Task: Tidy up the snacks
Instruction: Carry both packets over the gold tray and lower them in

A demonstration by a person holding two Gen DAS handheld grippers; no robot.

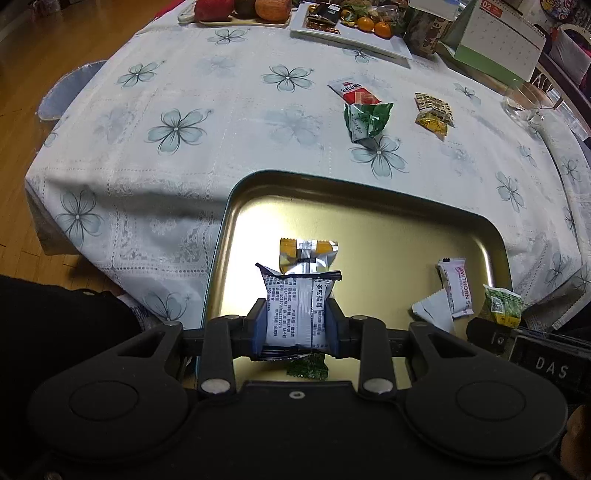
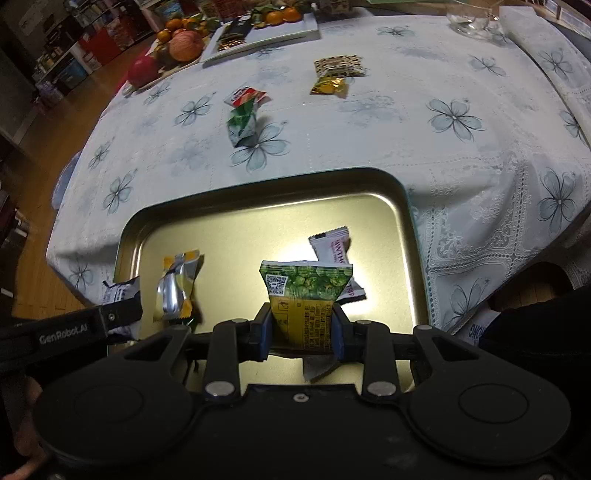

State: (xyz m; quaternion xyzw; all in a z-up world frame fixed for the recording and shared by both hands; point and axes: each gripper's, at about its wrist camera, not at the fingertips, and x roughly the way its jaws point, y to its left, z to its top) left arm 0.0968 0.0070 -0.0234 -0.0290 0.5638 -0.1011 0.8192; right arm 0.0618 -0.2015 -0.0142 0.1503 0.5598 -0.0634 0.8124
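Note:
My left gripper point(image 1: 296, 317) is shut on a white snack packet with black print point(image 1: 295, 306) and holds it over the gold metal tray point(image 1: 388, 229). My right gripper point(image 2: 301, 325) is shut on a green and yellow pea snack packet point(image 2: 304, 295) over the same tray point(image 2: 258, 221). In the tray lie a yellow and silver packet point(image 1: 308, 253), a white hawthorn packet point(image 1: 456, 286) and a dark green packet point(image 1: 306, 369). On the cloth beyond lie a red and white packet point(image 1: 354, 92), a green packet point(image 1: 365, 120), a patterned packet point(image 1: 434, 105) and a yellow candy point(image 1: 432, 123).
A white plate with oranges and snacks point(image 1: 351, 33) and a fruit tray point(image 1: 240, 11) stand at the far edge. A desk calendar point(image 1: 498, 40) and a glass bowl point(image 1: 524, 103) are at the far right. The table edge drops to wooden floor point(image 1: 37, 74) on the left.

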